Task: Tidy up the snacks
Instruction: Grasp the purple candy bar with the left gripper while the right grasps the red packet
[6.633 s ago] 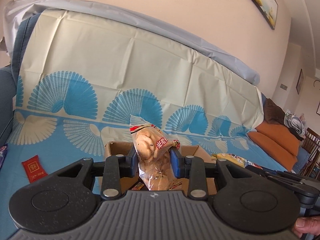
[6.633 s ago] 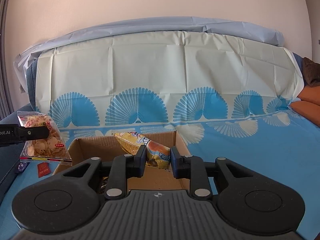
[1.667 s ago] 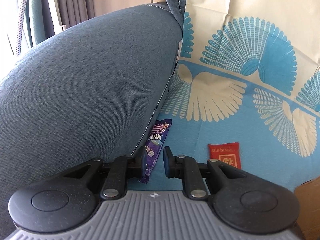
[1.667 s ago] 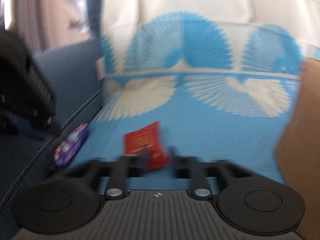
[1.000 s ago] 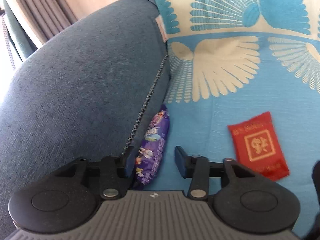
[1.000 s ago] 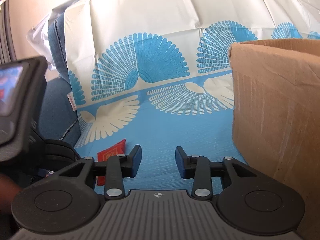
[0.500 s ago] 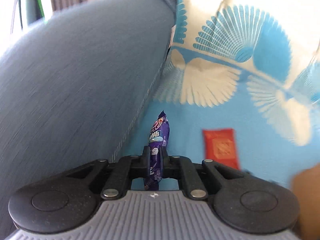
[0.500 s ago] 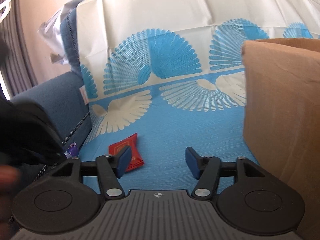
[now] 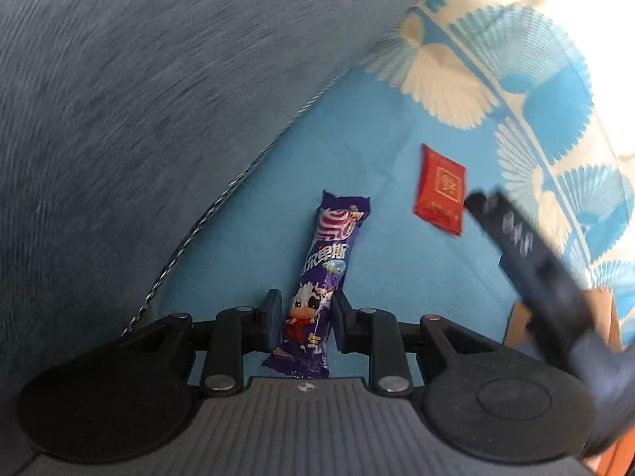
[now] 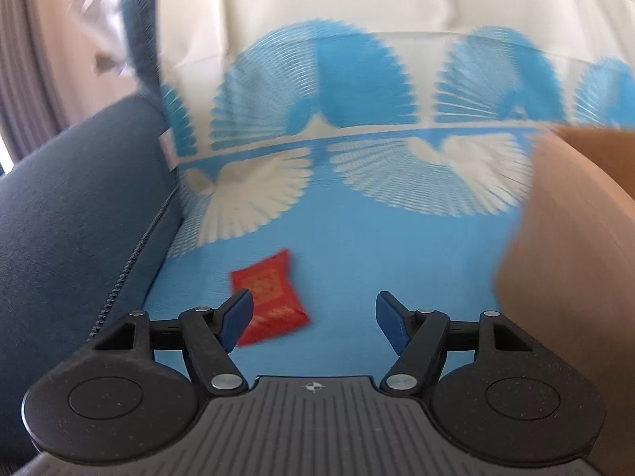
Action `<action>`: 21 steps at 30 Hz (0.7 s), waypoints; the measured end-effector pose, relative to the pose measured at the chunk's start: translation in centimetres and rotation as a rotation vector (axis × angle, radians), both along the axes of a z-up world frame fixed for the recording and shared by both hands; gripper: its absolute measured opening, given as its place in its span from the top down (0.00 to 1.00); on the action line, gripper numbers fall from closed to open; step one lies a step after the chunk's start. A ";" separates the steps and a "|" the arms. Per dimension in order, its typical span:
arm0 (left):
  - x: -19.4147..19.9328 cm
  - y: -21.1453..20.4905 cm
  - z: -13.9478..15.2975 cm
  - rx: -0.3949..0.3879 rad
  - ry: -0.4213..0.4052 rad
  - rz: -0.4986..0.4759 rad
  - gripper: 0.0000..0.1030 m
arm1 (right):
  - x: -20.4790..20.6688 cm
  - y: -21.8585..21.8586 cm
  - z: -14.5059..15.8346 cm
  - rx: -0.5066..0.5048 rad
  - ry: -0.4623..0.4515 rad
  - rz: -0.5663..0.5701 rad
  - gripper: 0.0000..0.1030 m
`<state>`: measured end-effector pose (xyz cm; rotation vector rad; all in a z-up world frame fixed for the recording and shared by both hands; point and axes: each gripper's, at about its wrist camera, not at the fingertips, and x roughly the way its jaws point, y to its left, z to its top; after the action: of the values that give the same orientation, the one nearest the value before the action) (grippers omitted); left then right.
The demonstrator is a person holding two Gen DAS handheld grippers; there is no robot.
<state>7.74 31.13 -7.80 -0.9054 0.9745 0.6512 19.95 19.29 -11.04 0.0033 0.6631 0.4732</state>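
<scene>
A purple snack bar [image 9: 333,246] lies face-up on the blue sofa cover [image 9: 377,289], its lower half between the fingers of my left gripper [image 9: 307,317]. The jaws are opening; a thin gap shows at the left pad, and the right pad sits at the wrapper's edge. A red packet [image 9: 438,190] lies flat to the right. In the right wrist view, the red packet [image 10: 270,297] sits just past the left fingertip of my right gripper [image 10: 313,305]. Those jaws are opening wide with nothing between them. One of the right gripper's fingers [image 9: 516,238] shows blurred beside the red packet.
The dark blue sofa armrest [image 9: 139,119] rises on the left, close to the purple bar. A cardboard box [image 10: 575,258] stands on the cover at the right, near my right gripper. The fan-patterned cover runs up the sofa back [image 10: 337,91].
The left jaws were shut on the purple bar held edge-on; they have parted and the bar shows its flat face. The right jaws have spread wider and come closer to the red packet.
</scene>
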 end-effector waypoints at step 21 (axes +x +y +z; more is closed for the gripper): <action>0.0 0.9 -0.8 -0.013 -0.006 0.026 0.85 | 0.7 1.1 0.6 -0.200 -0.058 0.219 0.58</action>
<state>7.69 32.02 -8.58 -0.9325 0.9644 0.6645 20.66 20.35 -10.45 -0.2735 0.6549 0.6129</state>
